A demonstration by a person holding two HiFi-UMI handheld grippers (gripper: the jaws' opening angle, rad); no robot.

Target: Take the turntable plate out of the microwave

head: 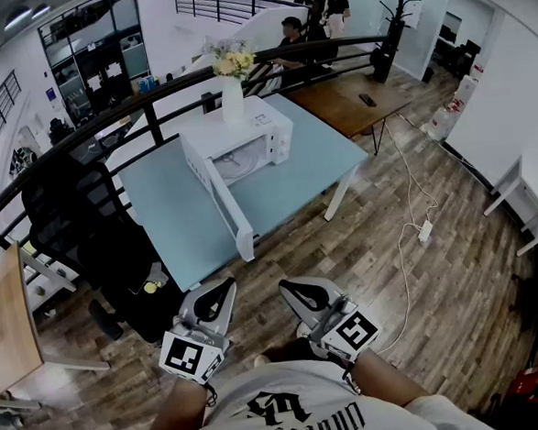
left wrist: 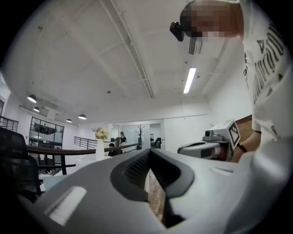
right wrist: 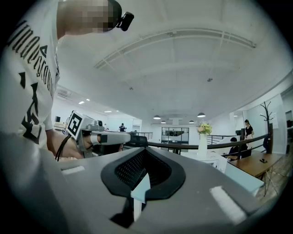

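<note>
A white microwave (head: 261,132) stands on a light blue table (head: 167,207), far ahead of me. Its door (head: 232,212) hangs wide open toward the table's front edge. A pale shape lies in the open cavity (head: 240,164); I cannot make out the turntable plate itself. Both grippers are held low and level, close to my body and well short of the table. The left gripper (head: 221,291) (left wrist: 149,157) has its jaws together with nothing between them. So has the right gripper (head: 288,291) (right wrist: 145,157). Each shows beside the other in the gripper views.
A white vase of flowers (head: 232,93) stands on top of the microwave. A black office chair (head: 77,223) sits left of the table, with a dark railing (head: 150,94) behind. At right are a wooden table (head: 344,103) and a floor cable with a power strip (head: 424,231).
</note>
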